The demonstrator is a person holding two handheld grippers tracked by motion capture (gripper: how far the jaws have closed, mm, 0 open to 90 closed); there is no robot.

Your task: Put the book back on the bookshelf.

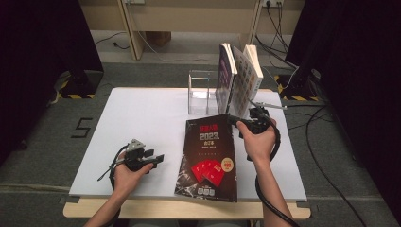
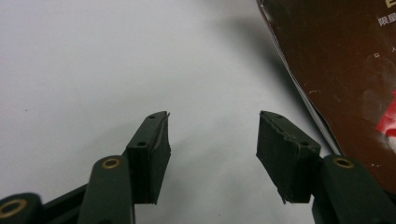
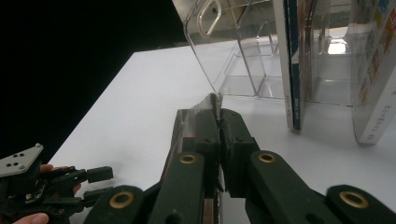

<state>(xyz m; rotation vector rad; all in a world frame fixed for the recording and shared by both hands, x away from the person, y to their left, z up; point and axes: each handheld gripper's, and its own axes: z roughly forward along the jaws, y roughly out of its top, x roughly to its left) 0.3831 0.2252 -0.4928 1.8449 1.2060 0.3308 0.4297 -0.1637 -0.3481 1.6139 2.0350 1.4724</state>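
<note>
On the white table (image 1: 142, 113), the right gripper (image 3: 218, 122) clamps the dark book (image 1: 208, 158) by its top edge — the left gripper (image 2: 212, 135) rests beside it, jaws apart, empty.

Grey carpet floor (image 1: 42, 156) surrounds the white table (image 1: 142, 113); black curtains (image 1: 42, 38) flank both sides; cables (image 1: 279, 23) trail by the far wooden frame (image 1: 130, 28).
</note>
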